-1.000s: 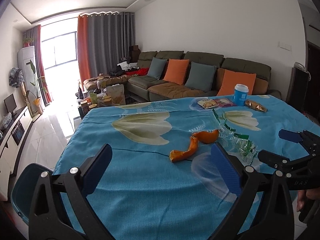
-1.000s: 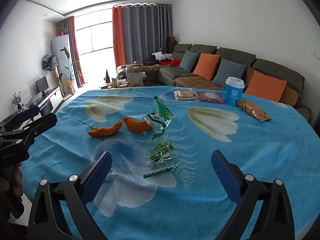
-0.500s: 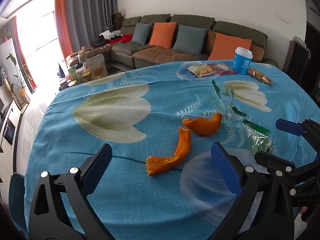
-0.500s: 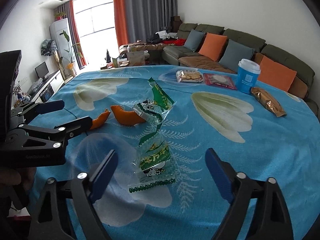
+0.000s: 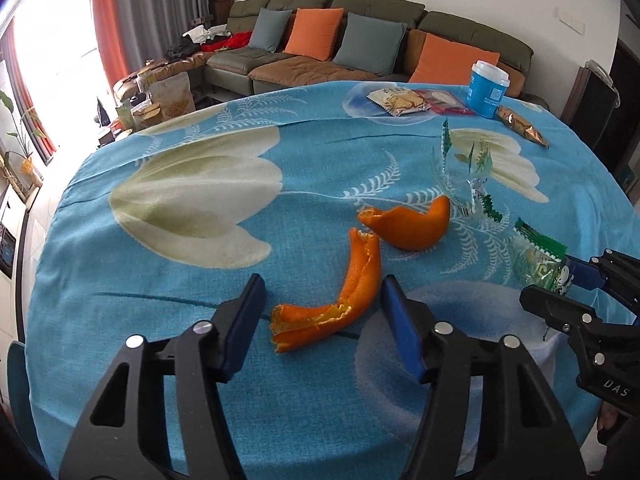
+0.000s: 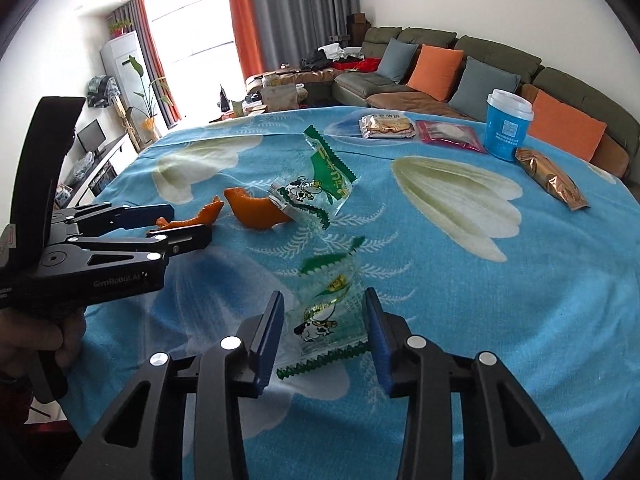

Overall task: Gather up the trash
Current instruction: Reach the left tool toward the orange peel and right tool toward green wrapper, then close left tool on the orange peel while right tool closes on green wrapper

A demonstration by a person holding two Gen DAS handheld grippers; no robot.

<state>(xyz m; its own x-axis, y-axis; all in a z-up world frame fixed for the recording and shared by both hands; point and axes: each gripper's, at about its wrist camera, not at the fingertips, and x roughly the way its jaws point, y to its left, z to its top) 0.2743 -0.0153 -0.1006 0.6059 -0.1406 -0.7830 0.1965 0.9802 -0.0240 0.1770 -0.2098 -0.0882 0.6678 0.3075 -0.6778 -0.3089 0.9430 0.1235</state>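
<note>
table (image 5: 168, 360): blue flower-print cloth over it, sofa (image 5: 360, 40) past the far edge
left gripper (image 5: 320, 316): near edge, jaws closing, long orange peel (image 5: 340, 300) lies between them; right pad looks at or just beside the peel, left pad apart from it, not yet clenched on it
right gripper (image 6: 324, 332): near edge, to the right of the left one, jaws closing, flat cow-print wrapper (image 6: 324, 320) lies on the cloth between them; pads just beside its edges, cannot tell if they touch
blue cup (image 6: 506, 128): upright, white lid, far right corner
gold snack bag (image 6: 552, 180): just beside the cup, toward the right edge
biscuit pack (image 6: 386, 126): far edge, left of the cup
pink packet (image 6: 450, 136): between biscuit pack and cup
standing green wrapper (image 6: 320, 184): mid-table, crumpled, tilted up, touching the curled orange peel (image 6: 256, 212)
curled orange peel: mid-table, just beyond the long peel's far tip
</note>
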